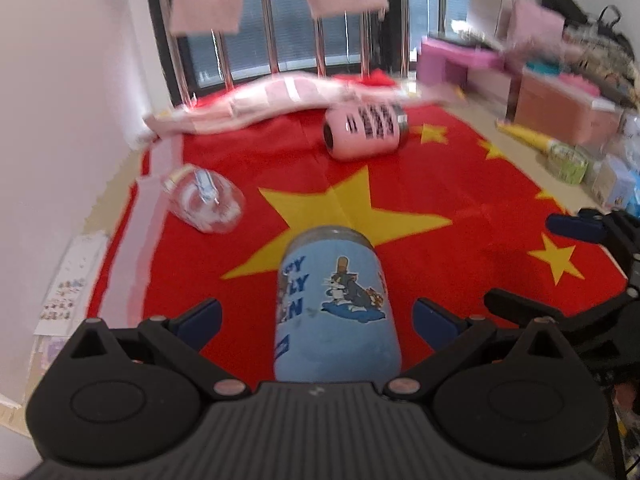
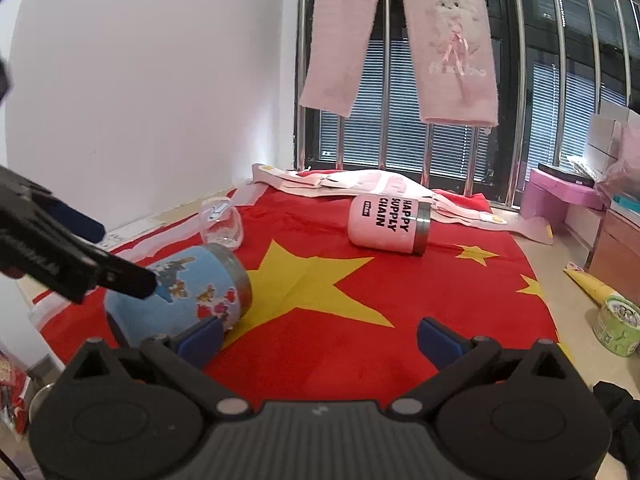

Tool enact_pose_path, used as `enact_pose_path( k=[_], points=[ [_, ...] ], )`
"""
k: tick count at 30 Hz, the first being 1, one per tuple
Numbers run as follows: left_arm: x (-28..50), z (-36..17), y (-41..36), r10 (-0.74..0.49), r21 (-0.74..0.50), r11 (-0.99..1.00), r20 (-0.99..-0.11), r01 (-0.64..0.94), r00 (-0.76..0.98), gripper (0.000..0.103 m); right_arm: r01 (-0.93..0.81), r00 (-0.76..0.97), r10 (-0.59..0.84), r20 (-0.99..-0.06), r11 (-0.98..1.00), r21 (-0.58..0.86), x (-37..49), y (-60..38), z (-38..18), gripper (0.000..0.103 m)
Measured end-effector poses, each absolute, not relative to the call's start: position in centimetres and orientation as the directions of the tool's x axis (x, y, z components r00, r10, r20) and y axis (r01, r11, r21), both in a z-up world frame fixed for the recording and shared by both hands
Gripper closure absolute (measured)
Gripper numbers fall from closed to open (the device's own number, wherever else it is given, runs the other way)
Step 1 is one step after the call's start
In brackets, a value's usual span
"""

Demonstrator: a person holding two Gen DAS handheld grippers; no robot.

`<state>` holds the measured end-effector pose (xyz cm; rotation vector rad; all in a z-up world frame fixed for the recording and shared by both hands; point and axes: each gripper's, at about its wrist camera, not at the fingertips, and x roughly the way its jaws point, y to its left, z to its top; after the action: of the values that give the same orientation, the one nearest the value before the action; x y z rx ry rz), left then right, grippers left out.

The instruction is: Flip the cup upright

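A blue cartoon cup (image 1: 336, 308) lies on its side on the red flag cloth (image 1: 460, 184), its steel rim pointing away from me. My left gripper (image 1: 316, 322) is open, its fingers on either side of the cup without touching it. In the right wrist view the same cup (image 2: 180, 300) lies at the left with the left gripper (image 2: 104, 260) over it. My right gripper (image 2: 320, 340) is open and empty above the cloth (image 2: 360, 344). A pink cup (image 1: 366, 130) and a clear glass cup (image 1: 206, 200) also lie on their sides farther back.
Pink clothes (image 2: 360, 182) lie along the cloth's far edge and pink trousers (image 2: 400, 40) hang on the window bars. A white wall (image 1: 60, 100) is at the left. Boxes (image 1: 560, 108), a yellow tube (image 1: 524, 136) and a green tin (image 2: 618, 328) stand at the right.
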<state>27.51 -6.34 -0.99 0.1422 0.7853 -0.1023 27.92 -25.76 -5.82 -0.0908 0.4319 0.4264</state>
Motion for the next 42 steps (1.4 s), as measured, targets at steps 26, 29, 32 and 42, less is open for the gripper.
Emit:
enact_pose_path(
  k=[26, 29, 32, 42],
  points=[
    [32.1, -5.2, -4.0, -0.008, -0.048, 0.997, -0.862, -0.067, 0.506, 0.018, -0.414, 0.792, 0.398, -0.462, 0.907, 0.072, 29.1, -25.3, -8.1, 0.000],
    [32.5, -5.0, -4.0, -0.003, -0.039, 0.997, -0.873, -0.063, 0.488, 0.008, -0.416, 0.792, 0.400, -0.461, 0.907, 0.070, 29.0, -24.9, -8.0, 0.000],
    [32.8, -4.0, -4.1, -0.007, -0.031, 0.999, -0.867, -0.039, 0.499, 0.000, -0.422, 0.792, 0.401, -0.461, 0.905, 0.062, 29.0, -24.9, -7.7, 0.000],
    [35.6, -4.1, -4.8, 0.031, 0.057, 0.997, -0.901, 0.049, 0.433, 0.000, -0.542, 0.737, 0.469, -0.487, 0.840, -0.010, 30.4, -24.1, -6.9, 0.000]
  ],
)
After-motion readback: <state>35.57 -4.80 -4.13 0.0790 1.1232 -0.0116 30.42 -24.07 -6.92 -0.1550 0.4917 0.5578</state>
